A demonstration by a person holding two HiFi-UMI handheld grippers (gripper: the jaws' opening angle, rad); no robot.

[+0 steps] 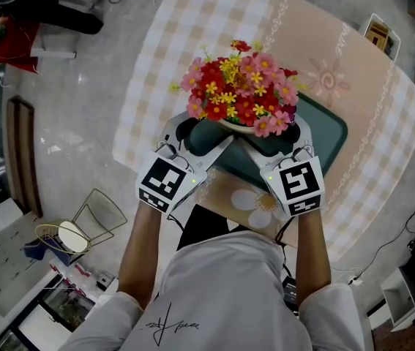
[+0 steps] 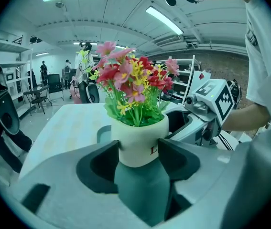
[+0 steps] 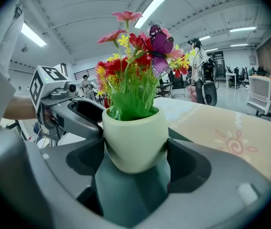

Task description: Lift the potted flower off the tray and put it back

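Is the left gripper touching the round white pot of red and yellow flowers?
Touching. The left gripper view shows the left gripper with both jaws pressed against the sides of the round white pot.

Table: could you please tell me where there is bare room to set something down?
The table is bare beyond the tray, toward its far edge, and right of the tray around the sun print. The near edge is crowded: the left gripper and right gripper both have jaws on the pot there.

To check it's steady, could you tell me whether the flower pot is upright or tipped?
Upright: both gripper views show the flower pot with a level rim and stems rising straight.
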